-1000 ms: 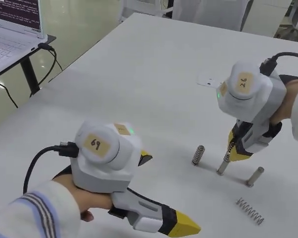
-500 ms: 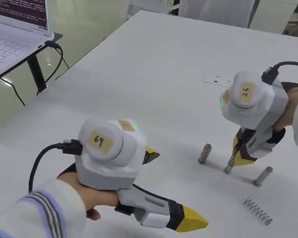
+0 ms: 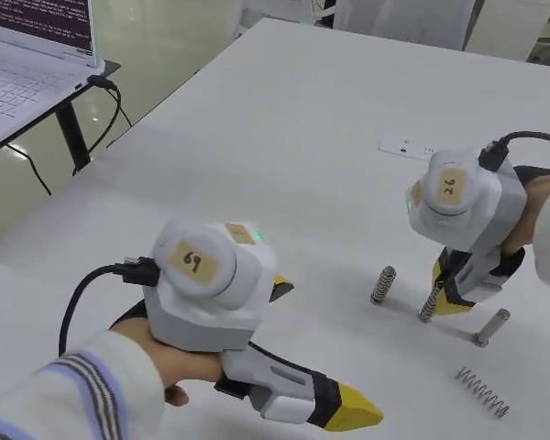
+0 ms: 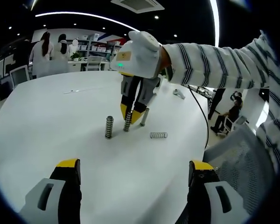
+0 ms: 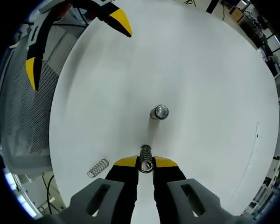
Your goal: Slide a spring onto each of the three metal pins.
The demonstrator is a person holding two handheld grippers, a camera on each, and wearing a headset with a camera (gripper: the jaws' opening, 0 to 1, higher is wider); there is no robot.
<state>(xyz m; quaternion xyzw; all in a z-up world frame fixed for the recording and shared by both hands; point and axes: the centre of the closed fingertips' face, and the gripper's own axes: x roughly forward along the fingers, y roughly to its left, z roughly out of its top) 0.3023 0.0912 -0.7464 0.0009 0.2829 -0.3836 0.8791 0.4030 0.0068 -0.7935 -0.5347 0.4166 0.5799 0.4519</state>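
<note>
Your right gripper (image 3: 446, 300) points down at the white bench (image 3: 284, 137), its jaws closed on a spring (image 3: 429, 301) that sits around the middle pin (image 5: 146, 164); in the head view a sleeved pin (image 3: 382, 285), already carrying its own spring, stands upright just left of it; a bare pin (image 3: 490, 327) stands to the right; a loose spring (image 3: 483, 391) lies flat on the bench near the bare pin. Your left gripper (image 4: 134, 186) is well apart from the pins, aimed toward the row, its jaws wide open and empty.
</note>
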